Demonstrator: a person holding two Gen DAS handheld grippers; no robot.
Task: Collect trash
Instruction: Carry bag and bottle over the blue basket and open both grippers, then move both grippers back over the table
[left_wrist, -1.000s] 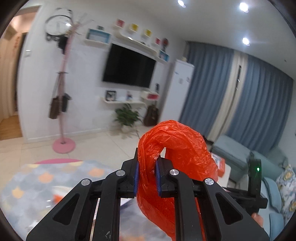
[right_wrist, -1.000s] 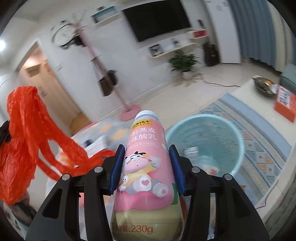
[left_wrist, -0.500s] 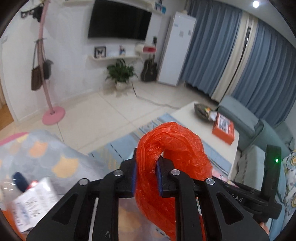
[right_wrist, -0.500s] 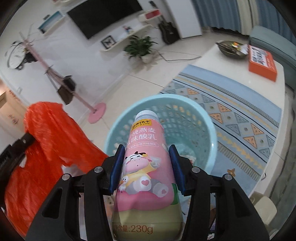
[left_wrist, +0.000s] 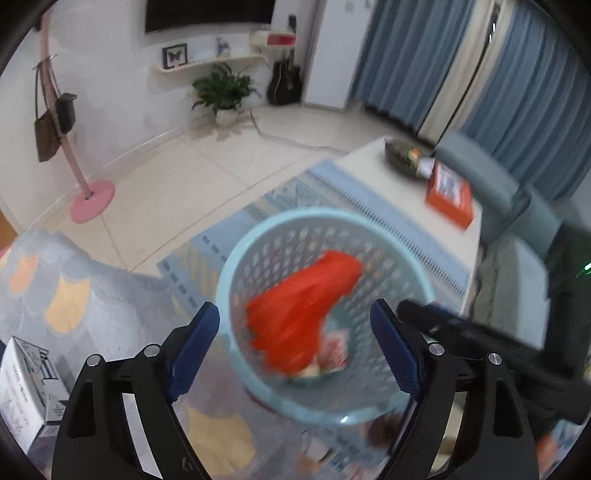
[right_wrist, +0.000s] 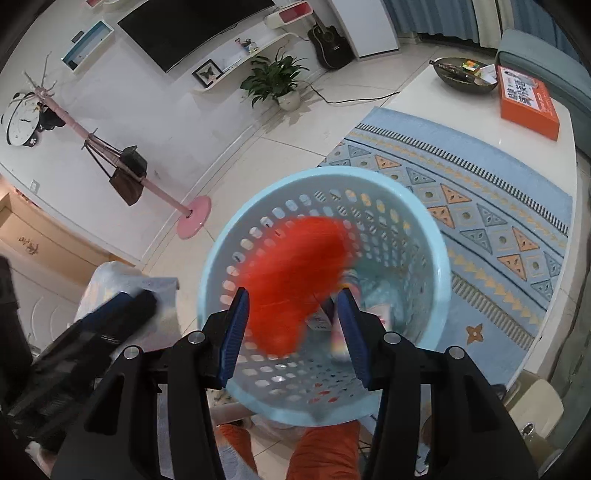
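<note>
The left hand-held gripper (left_wrist: 293, 345) is released, its blue pads wide apart and holding nothing. The right hand-held gripper (right_wrist: 291, 332) is released too, with nothing between its pads. Both hang just above the light blue basket (right_wrist: 441, 266). The orange plastic bag (right_wrist: 295, 280) is inside the mouth of the basket, blurred, so it seems to be falling. Under it, near the bottom, a pink object (right_wrist: 341, 341) is partly visible; I judge it is a bottle, but the blur hides the details.

The basket stands beside a blue patterned rug (right_wrist: 498, 229), near the white bench (right_wrist: 535, 147) with an orange box (right_wrist: 528, 101).

One risk: the bag is light and may catch on the rim or puff up and hang over the edge. Another: a gripper moved carelessly may strike the rim and tip the basket.
</note>
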